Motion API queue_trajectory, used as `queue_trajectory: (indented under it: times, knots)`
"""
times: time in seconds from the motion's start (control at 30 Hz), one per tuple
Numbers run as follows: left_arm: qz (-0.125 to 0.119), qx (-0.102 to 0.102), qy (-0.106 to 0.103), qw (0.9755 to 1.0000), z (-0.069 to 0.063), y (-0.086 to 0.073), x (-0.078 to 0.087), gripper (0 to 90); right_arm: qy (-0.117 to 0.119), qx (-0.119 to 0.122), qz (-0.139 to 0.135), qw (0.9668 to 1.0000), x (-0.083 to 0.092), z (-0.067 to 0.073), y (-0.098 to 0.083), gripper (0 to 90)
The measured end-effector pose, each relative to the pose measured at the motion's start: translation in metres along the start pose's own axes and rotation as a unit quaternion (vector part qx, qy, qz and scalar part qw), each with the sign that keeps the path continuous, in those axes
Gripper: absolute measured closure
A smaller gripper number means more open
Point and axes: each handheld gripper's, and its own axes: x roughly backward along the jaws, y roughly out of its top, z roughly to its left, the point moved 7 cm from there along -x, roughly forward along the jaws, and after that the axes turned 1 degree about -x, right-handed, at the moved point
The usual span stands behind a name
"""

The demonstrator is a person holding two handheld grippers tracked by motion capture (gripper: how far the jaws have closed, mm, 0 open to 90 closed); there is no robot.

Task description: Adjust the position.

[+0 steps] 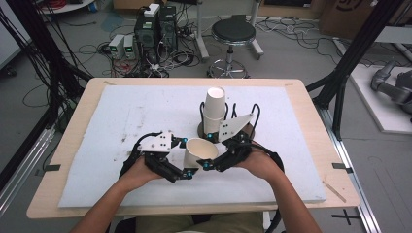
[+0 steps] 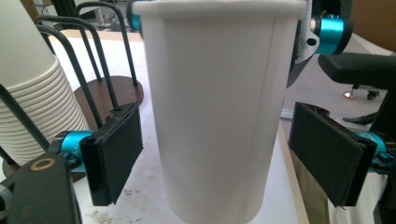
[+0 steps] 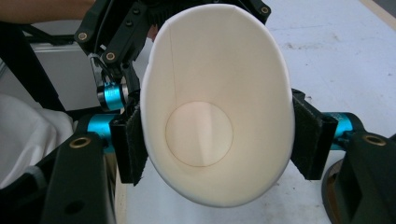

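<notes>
Jaws of the right gripper (image 3: pixel 217 140) pinched the paper cup (image 1: pixel 200 151) at its rim, squashing the mouth oval, while the left gripper (image 2: pixel 219 154) stood apart, pads clear of the cup wall. Cup was off the stack (image 1: pixel 214 109) at frame centre; hand-over looked done, placement left. Bare worktop (image 1: pixel 121 116) lay open at left.

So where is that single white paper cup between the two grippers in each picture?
High view: white paper cup low centre, tilted, between both hands.
Left gripper view: it fills the middle; pads either side, apart from it.
Right gripper view: centre, mouth toward camera, squeezed oval by the pads.
Shared landmark: stack of white paper cups.
</notes>
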Motion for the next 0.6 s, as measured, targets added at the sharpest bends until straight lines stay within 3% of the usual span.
queue_trajectory:
  times: [0.33,0.6]
  knots:
    - [0.002,-0.011,-0.02,0.9997,-0.0032,-0.0012,-0.0006,30.5,0.019,-0.002,0.006,0.9998,-0.0047,0.0039,-0.0014,32.2]
    - [0.003,-0.005,-0.033,0.9994,-0.0041,-0.0024,-0.0013,34.3,0.023,0.003,0.012,0.9997,-0.0076,0.0053,-0.0027,32.4]
